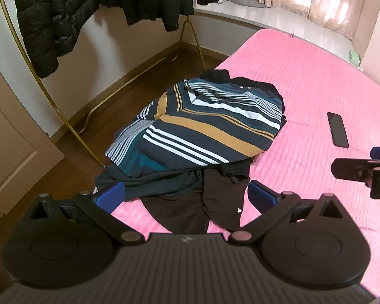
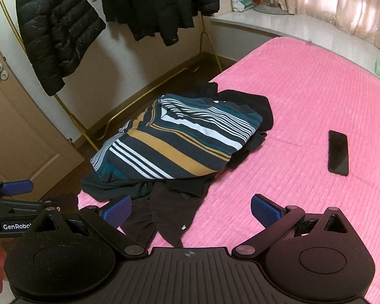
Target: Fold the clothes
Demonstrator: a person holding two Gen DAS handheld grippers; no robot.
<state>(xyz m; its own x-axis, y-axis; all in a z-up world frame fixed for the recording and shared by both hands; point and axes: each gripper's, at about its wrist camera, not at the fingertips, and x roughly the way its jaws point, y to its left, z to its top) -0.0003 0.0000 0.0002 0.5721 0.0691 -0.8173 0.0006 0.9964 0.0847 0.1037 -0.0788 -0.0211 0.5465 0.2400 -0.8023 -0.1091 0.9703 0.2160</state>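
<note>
Folding is not begun: both tools, left tool (image 1: 186,193) and right tool (image 2: 191,209), are spread apart, empty; striped knit sweater (image 1: 202,129) just ahead must be gripped.

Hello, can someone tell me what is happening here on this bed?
A person holds a two-finger gripper in each hand above a pink bed. The left gripper and the right gripper are both open and hold nothing. In front of them lies an unfolded heap of clothes: a striped shirt on top of dark garments. A black phone lies apart on the bed. Black jackets hang on a rack behind. Folding has not yet begun.
</note>
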